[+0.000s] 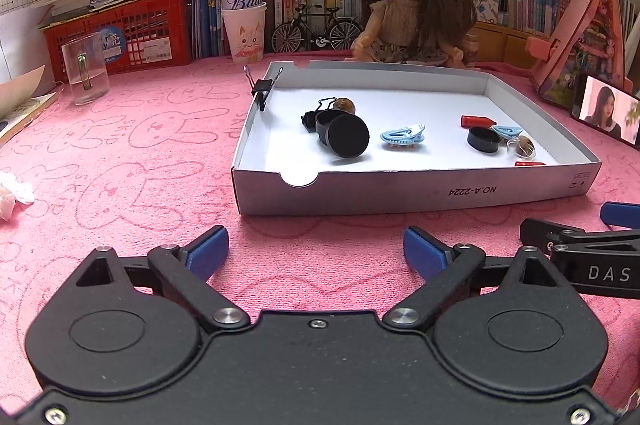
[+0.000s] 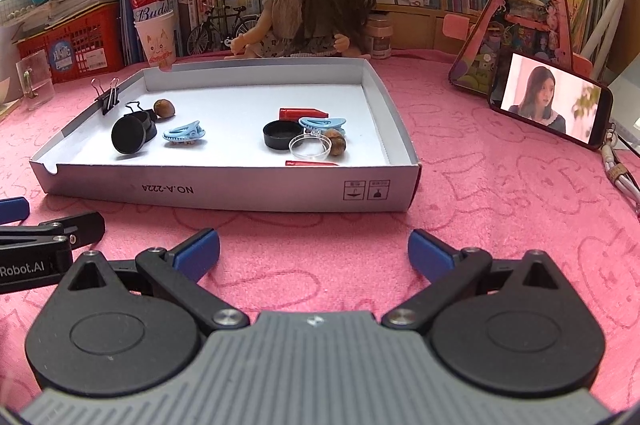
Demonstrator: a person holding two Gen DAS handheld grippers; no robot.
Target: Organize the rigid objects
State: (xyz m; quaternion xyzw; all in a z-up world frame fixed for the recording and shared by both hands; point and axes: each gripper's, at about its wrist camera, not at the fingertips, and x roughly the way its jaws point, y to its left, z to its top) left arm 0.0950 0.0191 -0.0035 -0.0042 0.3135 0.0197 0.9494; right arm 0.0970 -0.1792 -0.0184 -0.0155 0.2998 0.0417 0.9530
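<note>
Left claw [image 1: 316, 251]: blue pads spread wide apart, nothing between them, bare pink cloth beneath; it sits just short of the box's front wall.
Right claw [image 2: 314, 251]: pads likewise wide apart and empty, also just short of the front wall, beside the left claw.
Landmark: white cardboard box [image 2: 224, 191], shallow, open-topped, lying on the pink-covered counter [image 1: 120, 165].
Contents, left half of box: black binder clip [image 2: 106, 96] clamped on the left wall; black round case [image 2: 132, 133] with a second binder clip behind it; a nut [image 2: 164, 108]; blue hair clip [image 2: 184, 133].
Contents, right half of box: red cap [image 2: 302, 113], black lid [image 2: 282, 133], second blue hair clip [image 2: 322, 124], clear round lid [image 2: 310, 147], another nut [image 2: 337, 145], a red piece [image 2: 312, 163] against the front wall.
Step in hand: judged an approach or pause; no item is gripped and the items lie in two loose clusters.
Next move calls for: reaching over the front wall and dropping onto a single item without disturbing its neighbours; the right cluster is tightly packed, so a clean pick there looks harder.
Edges: front wall low; a notch at its left corner; wall clip juts above the rim.
Open room: bare box floor between the clusters; bare cloth in front of the box; doll [image 1: 416, 5], phone [image 2: 552, 99] and glass mug [image 1: 85, 71] stand well clear behind and beside it.
</note>
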